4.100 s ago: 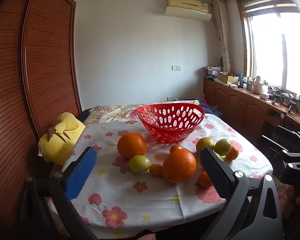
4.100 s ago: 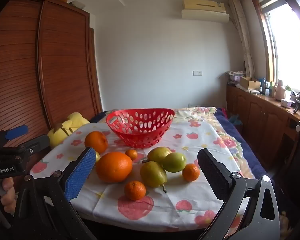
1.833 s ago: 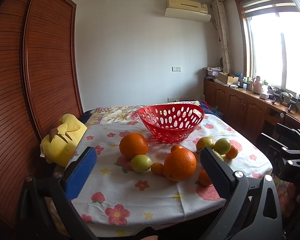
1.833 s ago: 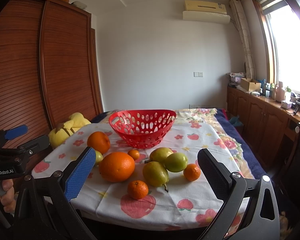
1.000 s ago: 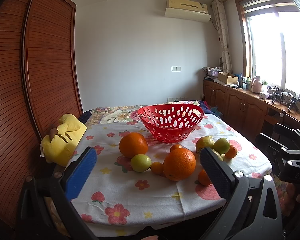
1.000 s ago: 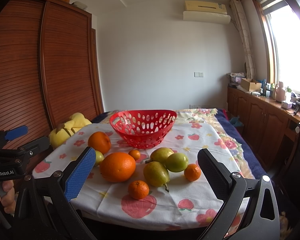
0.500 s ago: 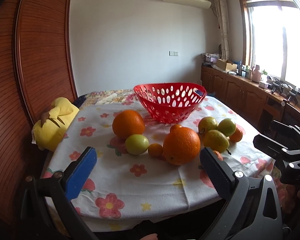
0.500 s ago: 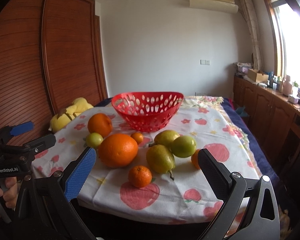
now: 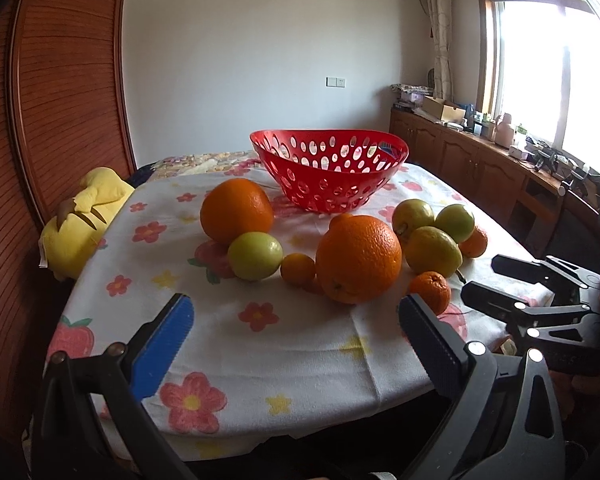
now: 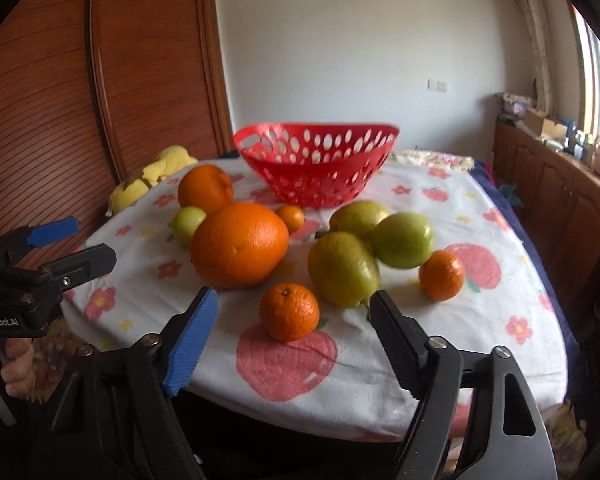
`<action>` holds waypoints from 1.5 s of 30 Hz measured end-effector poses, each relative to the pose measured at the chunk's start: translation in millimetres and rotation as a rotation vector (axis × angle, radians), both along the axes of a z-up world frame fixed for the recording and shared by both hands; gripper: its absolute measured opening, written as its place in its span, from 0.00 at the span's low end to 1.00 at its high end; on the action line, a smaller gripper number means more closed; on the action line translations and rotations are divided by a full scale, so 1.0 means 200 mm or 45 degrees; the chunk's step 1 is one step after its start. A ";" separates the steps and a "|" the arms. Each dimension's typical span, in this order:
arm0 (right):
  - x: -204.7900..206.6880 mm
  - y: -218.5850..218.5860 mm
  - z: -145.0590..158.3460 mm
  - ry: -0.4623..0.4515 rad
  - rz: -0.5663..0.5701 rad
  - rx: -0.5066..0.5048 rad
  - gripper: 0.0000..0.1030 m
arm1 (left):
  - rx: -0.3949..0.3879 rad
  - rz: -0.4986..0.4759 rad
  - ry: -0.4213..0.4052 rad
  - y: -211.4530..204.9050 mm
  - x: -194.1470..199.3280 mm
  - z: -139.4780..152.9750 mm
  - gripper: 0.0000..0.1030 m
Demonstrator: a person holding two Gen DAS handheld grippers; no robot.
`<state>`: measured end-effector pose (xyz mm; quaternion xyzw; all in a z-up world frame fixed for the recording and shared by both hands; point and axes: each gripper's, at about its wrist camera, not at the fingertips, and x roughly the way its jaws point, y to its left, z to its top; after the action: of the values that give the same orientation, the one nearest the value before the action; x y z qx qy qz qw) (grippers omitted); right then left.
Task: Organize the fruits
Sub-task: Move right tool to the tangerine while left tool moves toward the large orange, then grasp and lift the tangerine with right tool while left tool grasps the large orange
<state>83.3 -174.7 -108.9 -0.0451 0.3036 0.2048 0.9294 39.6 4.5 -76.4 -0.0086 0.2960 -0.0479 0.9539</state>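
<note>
A red perforated basket (image 9: 328, 170) (image 10: 316, 164) stands empty at the back of a flowered tablecloth (image 9: 292, 344). In front of it lie two big oranges (image 9: 358, 258) (image 9: 236, 210), several small mandarins (image 10: 289, 311), green fruits (image 9: 255, 255) (image 10: 402, 234) and a pear (image 10: 342, 269). My left gripper (image 9: 294, 318) is open and empty over the table's front edge. My right gripper (image 10: 292, 314) is open, its jaws either side of the near mandarin, short of touching it.
A yellow plush toy (image 9: 80, 222) lies at the table's left edge by a wooden wardrobe (image 9: 60, 92). Wooden cabinets with clutter (image 9: 480, 152) line the right wall under a bright window.
Both grippers have moved forward and down toward the fruits. The right gripper now frames the near mandarin. Nothing was gripped; the fruits have not moved.
</note>
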 end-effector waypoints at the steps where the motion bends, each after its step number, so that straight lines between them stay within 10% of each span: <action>1: 0.01 0.00 -0.02 0.018 0.011 0.002 0.69 | -0.005 -0.005 0.005 0.00 0.01 -0.01 0.99; 45: 0.09 0.01 -0.09 0.091 0.018 0.004 0.45 | -0.081 -0.257 0.153 -0.16 0.45 -0.02 0.87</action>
<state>100.9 -173.7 -127.8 -0.0386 0.3361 0.2133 0.9165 130.3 -27.9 -80.1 -0.0117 0.3504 -0.1526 0.9240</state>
